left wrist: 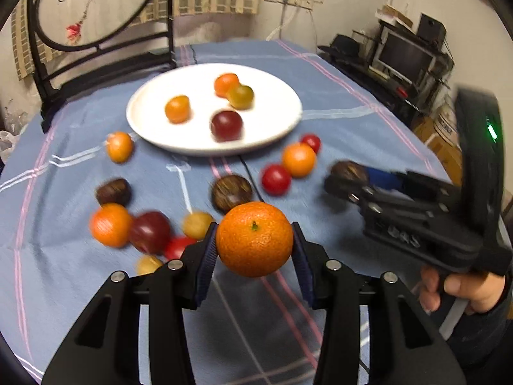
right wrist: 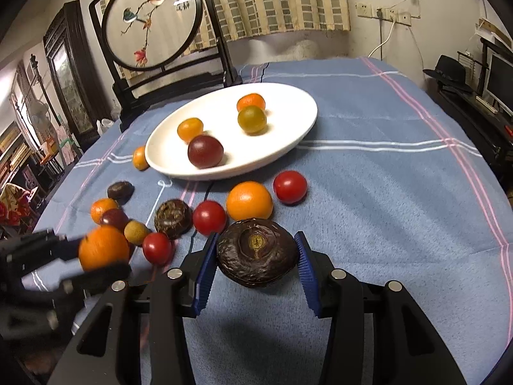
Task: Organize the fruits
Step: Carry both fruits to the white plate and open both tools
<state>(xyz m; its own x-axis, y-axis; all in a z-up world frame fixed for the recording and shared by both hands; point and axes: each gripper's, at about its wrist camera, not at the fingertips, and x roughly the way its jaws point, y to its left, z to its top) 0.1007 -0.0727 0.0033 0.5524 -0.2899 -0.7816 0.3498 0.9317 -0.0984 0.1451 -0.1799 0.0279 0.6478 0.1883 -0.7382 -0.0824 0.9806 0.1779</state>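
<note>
My left gripper (left wrist: 255,240) is shut on a mandarin orange (left wrist: 254,238) and holds it above the blue cloth; it also shows in the right wrist view (right wrist: 102,247). My right gripper (right wrist: 256,256) is shut on a dark brown wrinkled fruit (right wrist: 256,252), held above the cloth; the fruit shows in the left wrist view (left wrist: 348,170). A white plate (left wrist: 272,96) holds several small fruits; it also shows in the right wrist view (right wrist: 288,122). Loose fruits lie in front of it: an orange (right wrist: 249,200), red tomatoes (right wrist: 290,186), another brown fruit (right wrist: 173,218).
A round embroidered screen on a black stand (right wrist: 150,19) stands behind the plate at the table's far left. The blue cloth (right wrist: 400,208) covers the table. Shelves with a monitor (left wrist: 405,54) stand beyond the right edge.
</note>
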